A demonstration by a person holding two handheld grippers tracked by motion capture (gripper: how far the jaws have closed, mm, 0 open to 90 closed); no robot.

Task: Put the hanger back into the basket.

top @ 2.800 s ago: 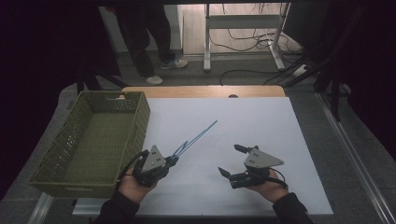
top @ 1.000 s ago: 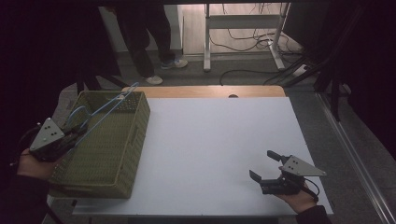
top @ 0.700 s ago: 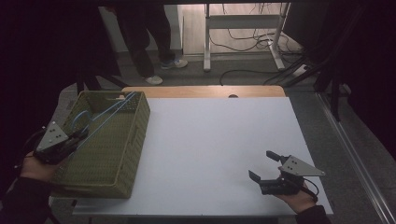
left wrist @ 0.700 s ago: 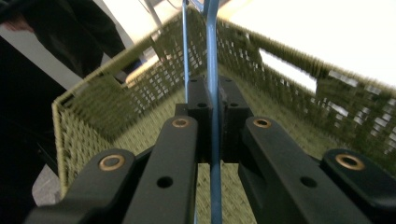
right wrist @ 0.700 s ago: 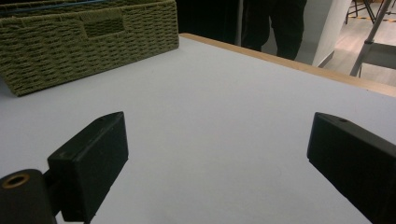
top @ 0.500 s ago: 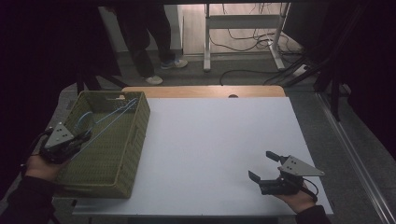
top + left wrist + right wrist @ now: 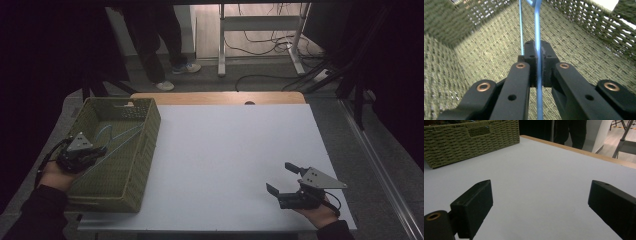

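Blue hanger (image 7: 537, 30) was clamped in left gripper (image 7: 537, 62), low inside woven basket (image 7: 142, 145); placing step; next: release; right gripper (image 7: 284, 179) gaped empty.

Blue hanger (image 7: 537, 30), olive woven basket (image 7: 131, 165)

A dim lab or test room, set up for recording. A white-topped counter (image 7: 235, 160) with a wooden edge stands on grey floor. Beyond the counter, loose black cables (image 7: 270, 75) trail around a metal desk frame (image 7: 260, 30), where a person (image 7: 155, 45) stands watching.
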